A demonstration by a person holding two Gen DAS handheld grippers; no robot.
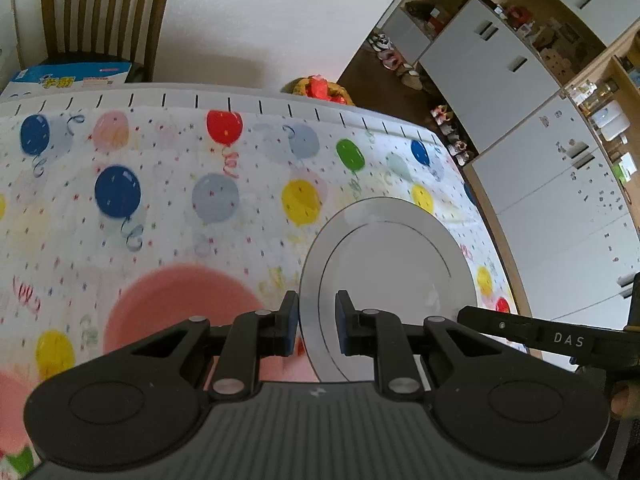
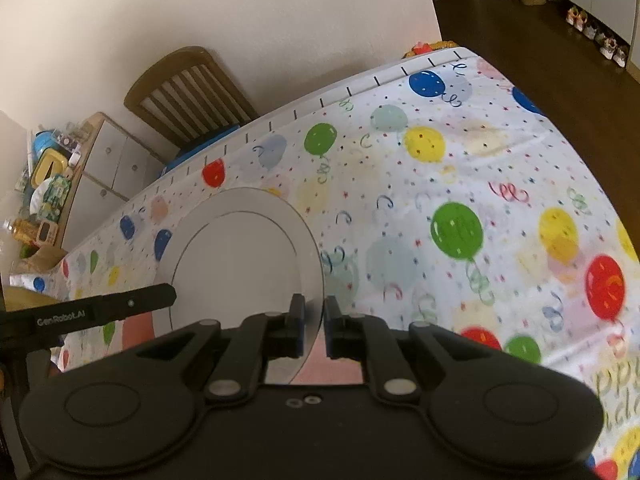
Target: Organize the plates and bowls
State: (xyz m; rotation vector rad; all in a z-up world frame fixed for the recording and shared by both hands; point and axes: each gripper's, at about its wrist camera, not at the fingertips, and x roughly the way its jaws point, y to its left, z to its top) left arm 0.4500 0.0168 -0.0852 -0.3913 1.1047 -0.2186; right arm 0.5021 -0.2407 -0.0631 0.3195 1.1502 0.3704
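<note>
A white plate with a thin dark ring (image 1: 392, 264) hangs tilted above the balloon-print tablecloth (image 1: 160, 200), carried between both grippers. My left gripper (image 1: 317, 312) is shut on its left rim. My right gripper (image 2: 314, 320) is shut on the opposite rim of the same plate (image 2: 240, 264). Each view shows the other gripper's black finger (image 1: 520, 326) (image 2: 104, 308) reaching in at the plate's far side. Under the white plate a pink plate (image 1: 180, 304) lies on the cloth, its edge also showing in the right wrist view (image 2: 336, 368). A second pink dish (image 1: 12, 408) peeks in at the lower left.
A wooden chair (image 1: 104, 12) stands behind the table's far edge with a blue box (image 1: 72, 74) on its seat. White cabinets (image 1: 540, 184) and shoes (image 1: 448, 124) line the floor to the right. A cluttered low cabinet (image 2: 100, 168) stands at the left.
</note>
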